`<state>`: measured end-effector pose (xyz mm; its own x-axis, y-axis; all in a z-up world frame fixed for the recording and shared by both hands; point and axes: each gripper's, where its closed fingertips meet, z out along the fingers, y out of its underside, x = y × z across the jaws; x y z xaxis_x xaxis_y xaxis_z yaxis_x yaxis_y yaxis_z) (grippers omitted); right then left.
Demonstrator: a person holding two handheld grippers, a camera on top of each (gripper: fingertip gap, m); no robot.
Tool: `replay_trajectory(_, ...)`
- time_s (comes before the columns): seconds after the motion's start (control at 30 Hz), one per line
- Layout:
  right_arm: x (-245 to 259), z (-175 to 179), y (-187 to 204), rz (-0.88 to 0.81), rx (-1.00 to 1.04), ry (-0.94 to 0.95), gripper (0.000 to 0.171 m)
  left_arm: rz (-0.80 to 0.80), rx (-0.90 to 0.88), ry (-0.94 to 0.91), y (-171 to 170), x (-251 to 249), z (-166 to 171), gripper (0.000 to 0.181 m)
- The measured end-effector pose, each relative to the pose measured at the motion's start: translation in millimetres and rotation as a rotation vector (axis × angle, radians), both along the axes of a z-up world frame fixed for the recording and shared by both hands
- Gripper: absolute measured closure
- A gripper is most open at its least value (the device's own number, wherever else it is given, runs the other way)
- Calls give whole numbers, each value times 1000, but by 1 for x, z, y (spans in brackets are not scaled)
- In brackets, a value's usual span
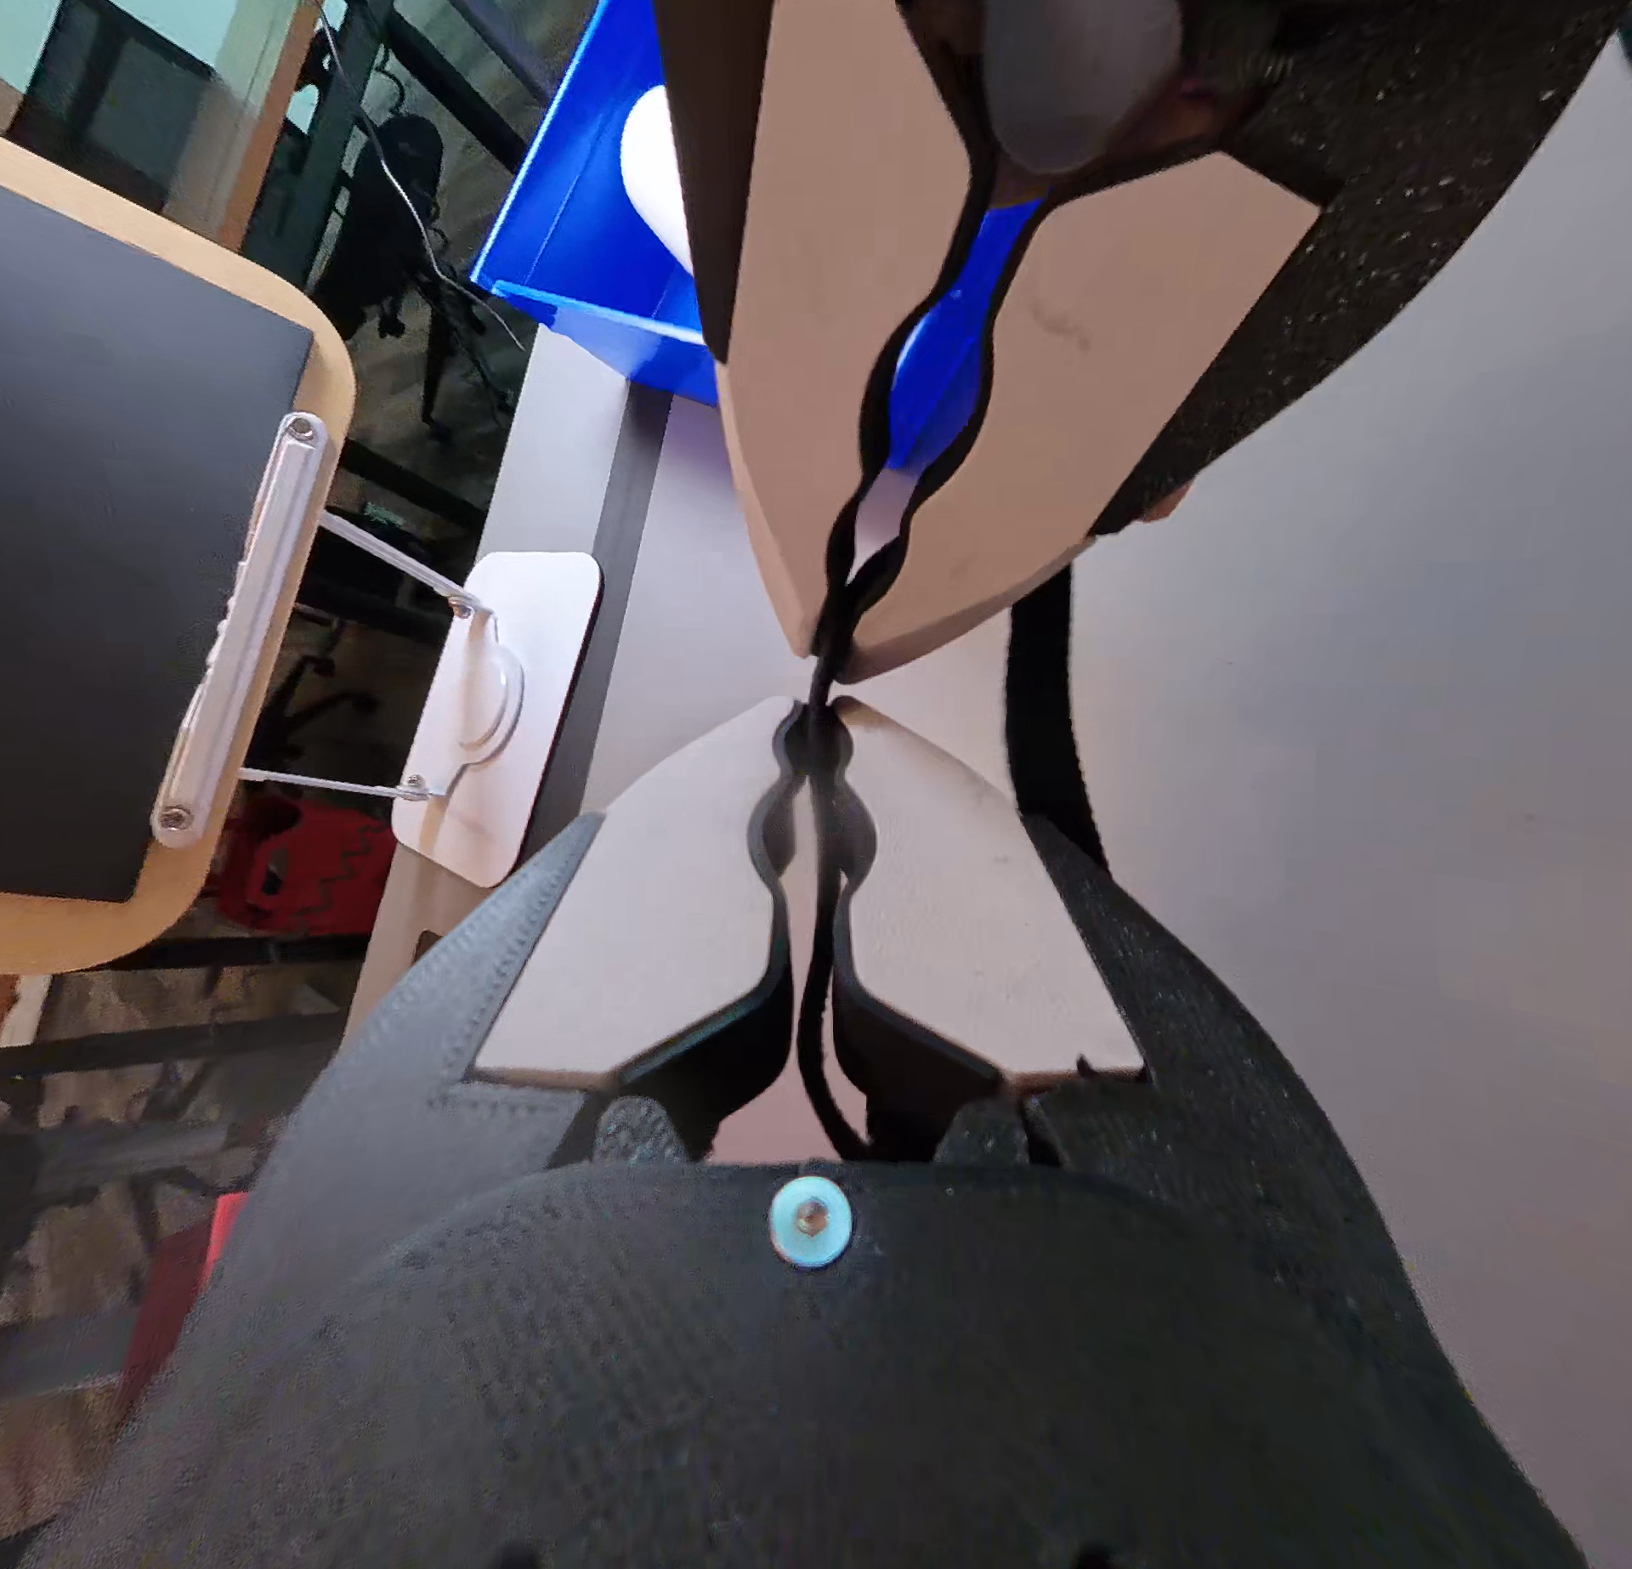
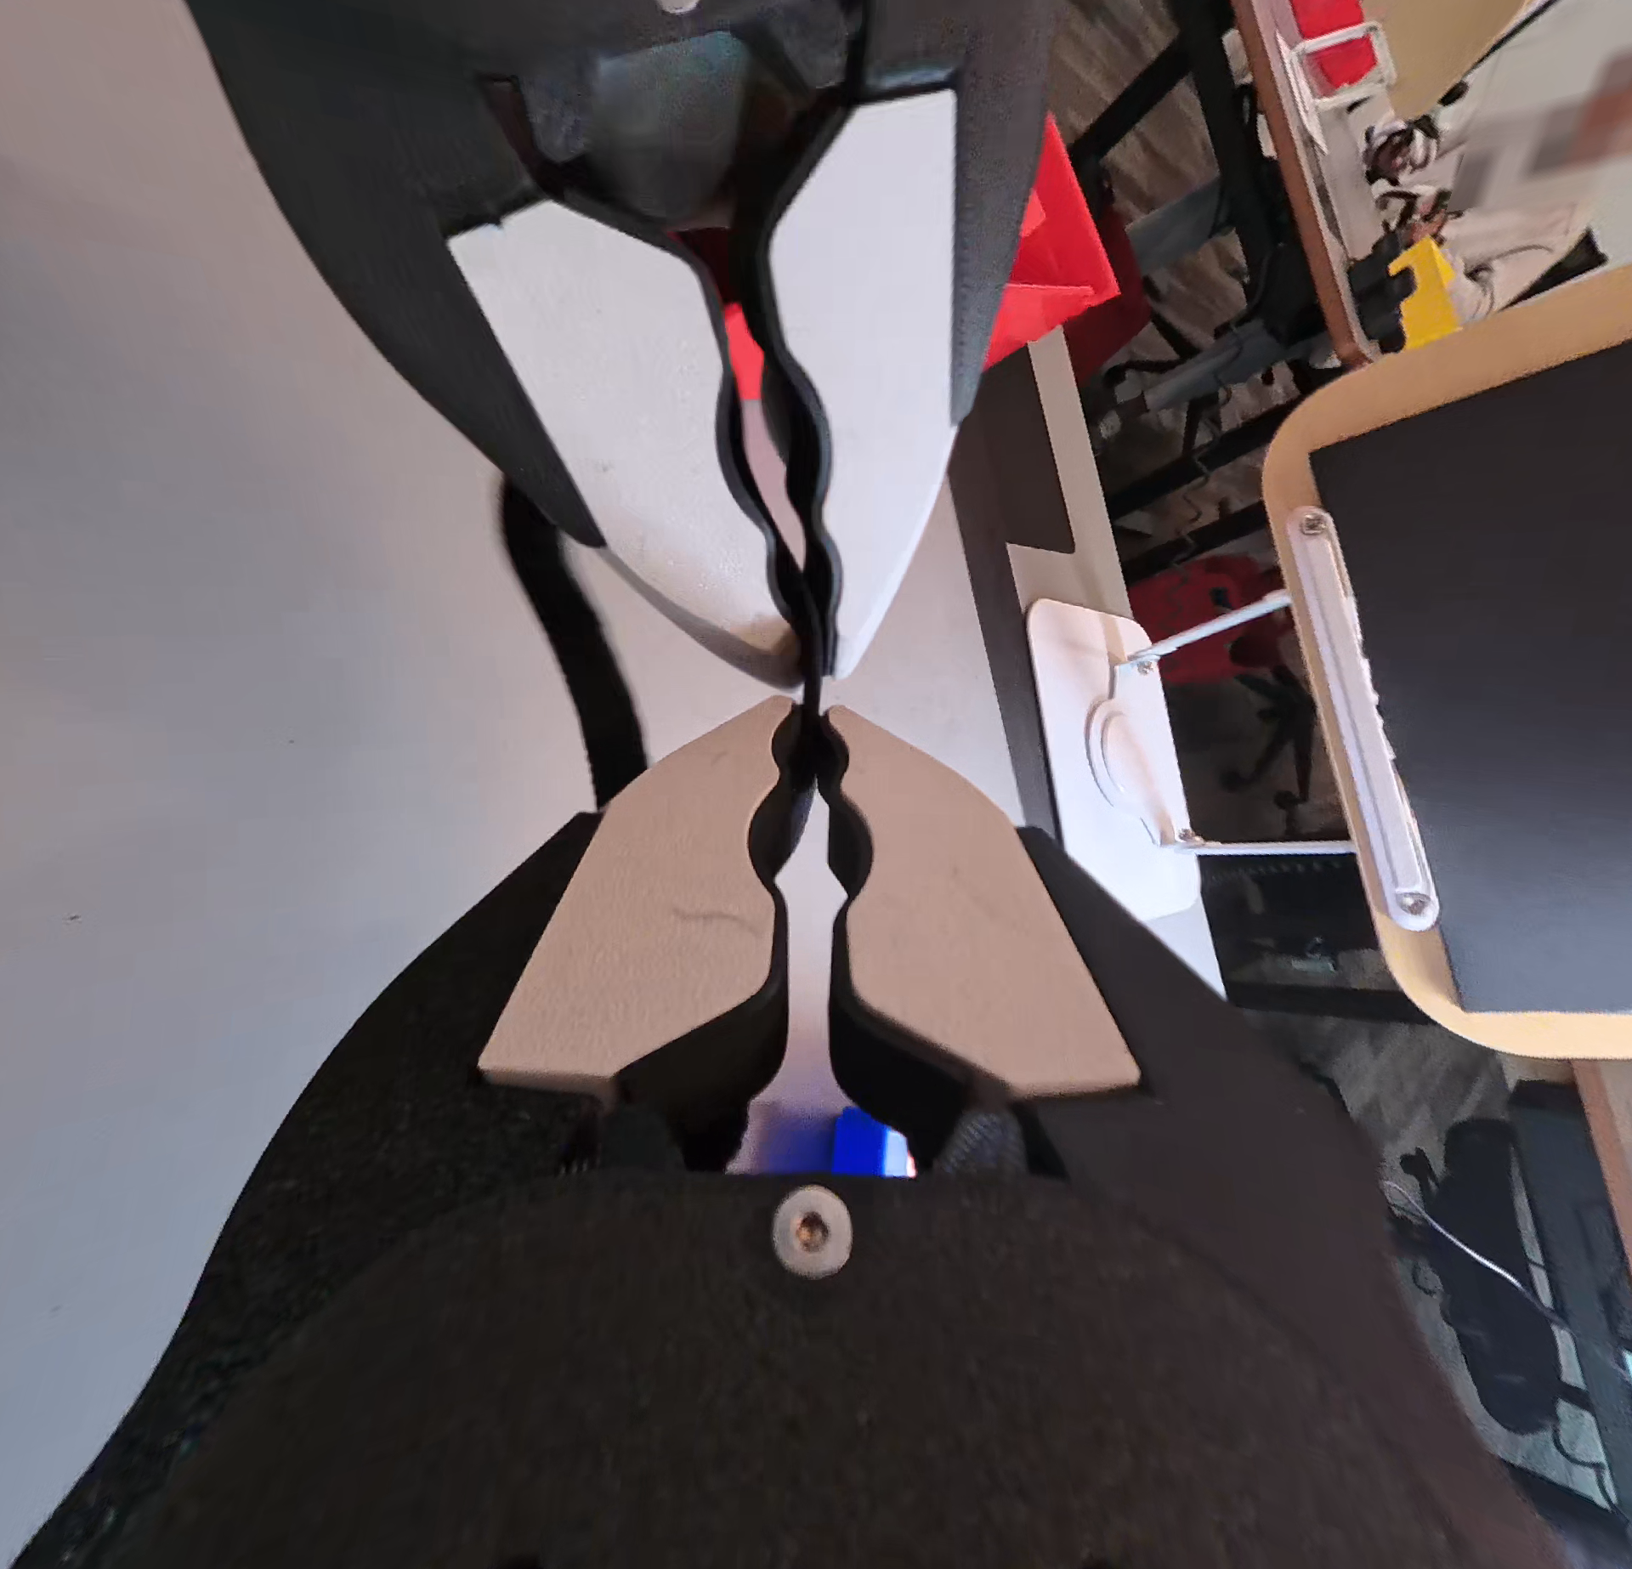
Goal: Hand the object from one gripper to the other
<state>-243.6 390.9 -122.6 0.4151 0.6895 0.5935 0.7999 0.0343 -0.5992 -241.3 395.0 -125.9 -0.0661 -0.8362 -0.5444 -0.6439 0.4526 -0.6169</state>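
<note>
Left claw (image 1: 817, 719) is clenched on a thin black strap (image 1: 1046, 714), which runs between its fingers back toward the camera. Tip to tip with it, the right claw (image 1: 830, 657) grips the same strap; the short stretch between the two sets of tips is taut, and the rest of the strap hangs in a loop at the side of the claws above the grey desk (image 1: 1369, 732). In the left wrist view a blue bin (image 1: 583, 237) stands on the desk behind the right claw. From the right wrist view, the right claw (image 2: 808, 714) is closed on the strap (image 2: 578, 643), the left claw (image 2: 817, 666) meets it from above, and a red bin (image 2: 1055, 264) sits behind it at the desk's (image 2: 221, 555) edge. A white stand base (image 2: 1086, 732) lies farther right.
</note>
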Motion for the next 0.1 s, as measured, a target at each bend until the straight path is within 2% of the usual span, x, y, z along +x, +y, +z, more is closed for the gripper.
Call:
replay_trajectory(0.03,2,4,2,-13,20,8,169,1,-18,-13,0,0,2,179)
replay_trajectory(0.1,10,8,5,-46,9,52,158,34,-48,-29,5,-4,7,179)
